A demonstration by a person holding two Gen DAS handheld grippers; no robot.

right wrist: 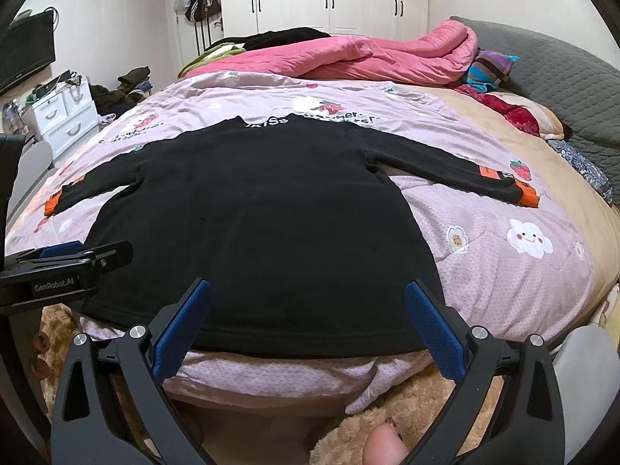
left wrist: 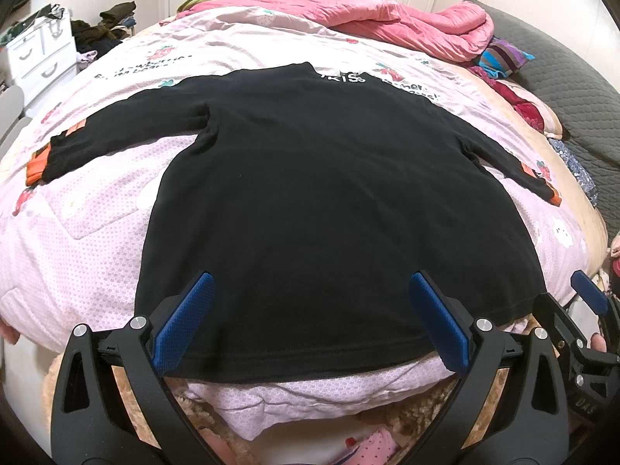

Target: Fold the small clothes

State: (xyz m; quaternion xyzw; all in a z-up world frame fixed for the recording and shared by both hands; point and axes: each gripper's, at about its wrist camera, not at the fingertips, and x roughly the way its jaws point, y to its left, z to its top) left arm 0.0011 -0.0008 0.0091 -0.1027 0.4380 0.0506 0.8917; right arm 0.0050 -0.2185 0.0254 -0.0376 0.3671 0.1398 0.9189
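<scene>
Black shirt (left wrist: pixel 310 193) flat on bed (left wrist: pixel 97 232), sleeves apparently spread; no fold begun. Left tongs (left wrist: pixel 310 302), right tongs (right wrist: pixel 308 306) wide open, empty.

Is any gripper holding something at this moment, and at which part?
Nothing is held. The left gripper and the right gripper are both open, with the hem of the flat black shirt seen between their fingers.

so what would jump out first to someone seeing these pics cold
The black long-sleeved top spread flat with both sleeves out, orange cuffs at the ends, fills the middle of the pale pink cartoon-print quilt. In the foreground, both blue-padded claws, left claw and right claw, hang wide open over the top's near hem. Behind, a crumpled bright pink duvet lies across the far end of the bed.
</scene>
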